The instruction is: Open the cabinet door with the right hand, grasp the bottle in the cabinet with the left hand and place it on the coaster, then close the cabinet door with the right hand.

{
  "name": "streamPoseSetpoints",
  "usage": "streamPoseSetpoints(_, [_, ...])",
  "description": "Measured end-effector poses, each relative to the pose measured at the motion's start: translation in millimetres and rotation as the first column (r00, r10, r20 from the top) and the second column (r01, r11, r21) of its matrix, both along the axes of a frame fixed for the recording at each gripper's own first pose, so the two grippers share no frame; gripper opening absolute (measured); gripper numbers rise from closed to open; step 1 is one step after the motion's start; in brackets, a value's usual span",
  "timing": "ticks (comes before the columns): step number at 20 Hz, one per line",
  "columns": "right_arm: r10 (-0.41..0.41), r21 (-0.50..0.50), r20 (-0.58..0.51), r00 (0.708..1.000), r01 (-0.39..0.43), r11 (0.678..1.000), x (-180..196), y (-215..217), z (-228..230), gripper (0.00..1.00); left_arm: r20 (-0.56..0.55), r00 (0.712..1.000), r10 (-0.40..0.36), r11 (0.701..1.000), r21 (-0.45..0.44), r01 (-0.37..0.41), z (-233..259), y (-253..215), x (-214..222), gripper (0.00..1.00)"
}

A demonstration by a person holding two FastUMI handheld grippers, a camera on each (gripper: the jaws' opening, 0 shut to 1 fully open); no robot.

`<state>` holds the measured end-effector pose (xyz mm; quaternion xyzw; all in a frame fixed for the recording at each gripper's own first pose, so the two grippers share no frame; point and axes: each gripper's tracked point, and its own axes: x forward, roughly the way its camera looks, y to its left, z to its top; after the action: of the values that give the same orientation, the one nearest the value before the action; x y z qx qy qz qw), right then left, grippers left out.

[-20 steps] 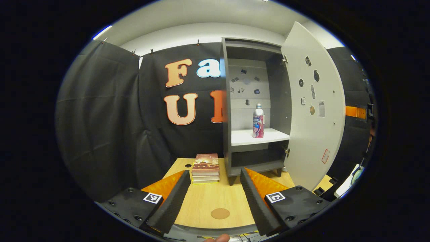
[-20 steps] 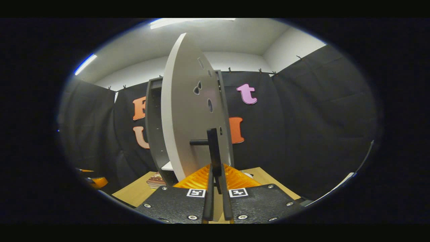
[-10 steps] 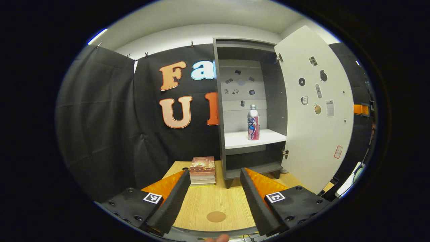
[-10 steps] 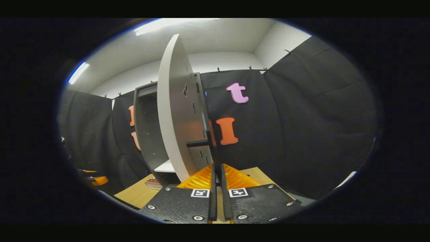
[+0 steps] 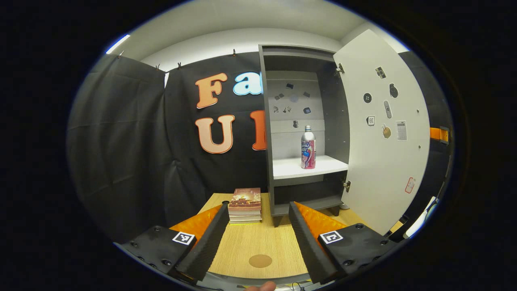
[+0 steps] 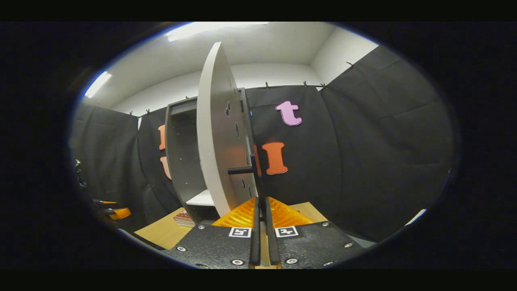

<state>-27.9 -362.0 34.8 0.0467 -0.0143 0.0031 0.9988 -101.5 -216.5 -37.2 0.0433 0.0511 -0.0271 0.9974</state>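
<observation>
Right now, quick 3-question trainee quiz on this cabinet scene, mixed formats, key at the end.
1. True or false: the cabinet door stands open.
2. What is the right tool shut on? A) the bottle B) the door handle C) the books
3. Fill in: the bottle stands upright on the cabinet's white ____.

Key: 1 true. 2 B: its fingers are closed on the dark door handle. 3 shelf. The left tool is open above the table, with the coaster between its fingers in the left gripper view.

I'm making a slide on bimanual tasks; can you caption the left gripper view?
Open left gripper faces the bottle on the shelf behind the open cabinet door, coaster on the table below.
</observation>
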Motion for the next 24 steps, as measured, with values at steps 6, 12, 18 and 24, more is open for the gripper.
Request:
streamPoseSetpoints(6, [-0.016, -0.017, 0.015, 1.000, 0.016, 1.000, -39, 18, 6, 0.15, 0.010, 0.998, -0.063, 0.998, 0.000, 0.063, 0, -31, 33, 0.96])
streamPoseSetpoints(12, [0.002, -0.085, 0.046, 0.999, 0.002, 0.996, -64, 86, 17, 0.15, 0.046, 0.990, -0.133, 0.991, -0.012, 0.134, 3, -81, 107, 0.96])
streamPoseSetpoints(18, [-0.013, -0.065, 0.082, 0.997, 0.018, 0.998, -37, 122, 6, 0.05, 0.099, 0.977, -0.188, 0.982, 0.003, 0.189, 11, -134, 202, 0.94])
streamPoseSetpoints(24, [-0.021, -0.056, 0.035, 0.999, 0.023, 0.998, 2, 140, -14, 0.10, 0.138, 0.964, -0.227, 0.974, 0.026, 0.226, 20, -183, 289, 0.95])
